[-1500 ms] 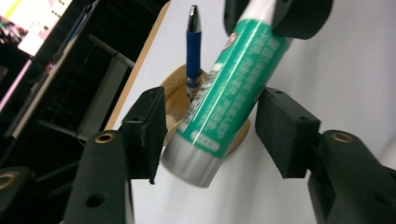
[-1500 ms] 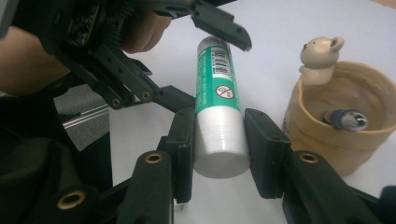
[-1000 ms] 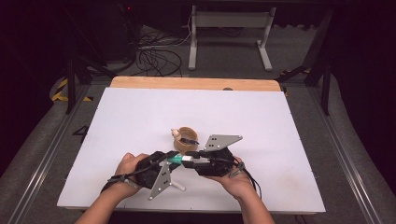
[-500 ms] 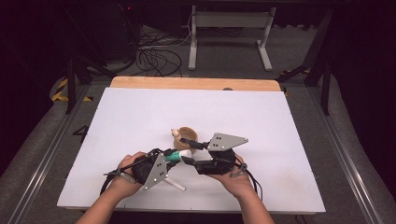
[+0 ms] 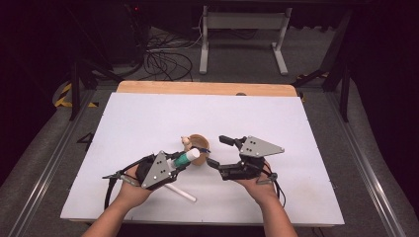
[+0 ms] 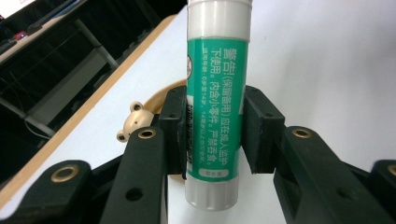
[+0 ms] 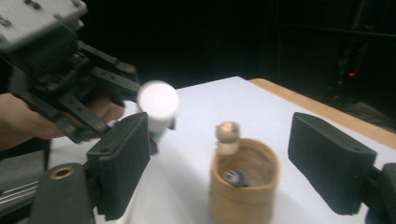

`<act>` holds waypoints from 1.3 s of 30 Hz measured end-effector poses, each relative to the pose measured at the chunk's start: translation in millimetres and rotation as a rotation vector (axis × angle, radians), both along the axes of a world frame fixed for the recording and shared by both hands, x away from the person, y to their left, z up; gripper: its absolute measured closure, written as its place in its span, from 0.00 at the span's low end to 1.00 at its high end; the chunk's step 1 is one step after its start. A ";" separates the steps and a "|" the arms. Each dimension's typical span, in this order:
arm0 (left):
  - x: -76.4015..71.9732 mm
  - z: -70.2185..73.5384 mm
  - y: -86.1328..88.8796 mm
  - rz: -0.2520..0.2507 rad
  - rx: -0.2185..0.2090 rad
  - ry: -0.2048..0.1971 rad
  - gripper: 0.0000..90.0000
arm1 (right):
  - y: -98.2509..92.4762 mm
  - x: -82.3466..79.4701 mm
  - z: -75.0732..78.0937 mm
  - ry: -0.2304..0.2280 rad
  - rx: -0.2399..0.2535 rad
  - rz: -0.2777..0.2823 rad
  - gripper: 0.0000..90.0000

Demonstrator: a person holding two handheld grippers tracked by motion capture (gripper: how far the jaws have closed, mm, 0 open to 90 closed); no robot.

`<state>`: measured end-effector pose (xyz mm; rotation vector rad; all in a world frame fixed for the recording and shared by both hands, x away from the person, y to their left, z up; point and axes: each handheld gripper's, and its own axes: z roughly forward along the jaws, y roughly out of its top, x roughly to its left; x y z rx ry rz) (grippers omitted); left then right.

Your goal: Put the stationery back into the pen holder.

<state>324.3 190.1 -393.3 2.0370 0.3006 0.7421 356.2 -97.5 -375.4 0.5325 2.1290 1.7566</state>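
My left gripper (image 5: pixel 180 161) is shut on a green glue stick (image 5: pixel 188 157) with white ends, held just above the white table. In the left gripper view both pads press the glue stick (image 6: pixel 214 116) at its lower half. Its white end (image 7: pixel 158 105) points toward my right gripper (image 5: pixel 217 151), whose jaws have just been opening and now stand open, with nothing between the pads. A small wooden cup (image 5: pixel 199 143) with a bear figure (image 5: pixel 186 142) on its rim stands just beyond the two grippers. In the right gripper view the cup (image 7: pixel 243 186) has a small blue thing (image 7: pixel 235 176) inside.
A white cylinder (image 5: pixel 180 192) lies on the white table (image 5: pixel 306 128) near the left hand. A wooden strip (image 5: pixel 207 88) runs along the far edge. Beyond it are cables and a metal stand on the dark floor.
My right gripper has let go of the glue stick's end, opened its jaws and drawn back to the right. The left gripper still holds the stick in nearly the same place.
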 end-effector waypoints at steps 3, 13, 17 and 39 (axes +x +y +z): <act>2.1 2.1 0.4 0.013 -0.034 0.004 0.73 | -9.3 3.2 -3.4 -0.002 0.005 -0.036 0.19; 14.1 8.6 0.3 0.010 -0.158 0.046 0.73 | -30.3 2.1 2.1 -0.058 0.040 -0.118 0.11; 21.6 7.3 -2.1 0.031 -0.212 0.068 0.73 | -36.8 1.9 3.1 -0.075 0.043 -0.147 0.11; 69.9 0.0 -18.9 0.012 -0.479 0.180 0.73 | -52.3 2.5 5.1 -0.099 0.085 -0.193 0.12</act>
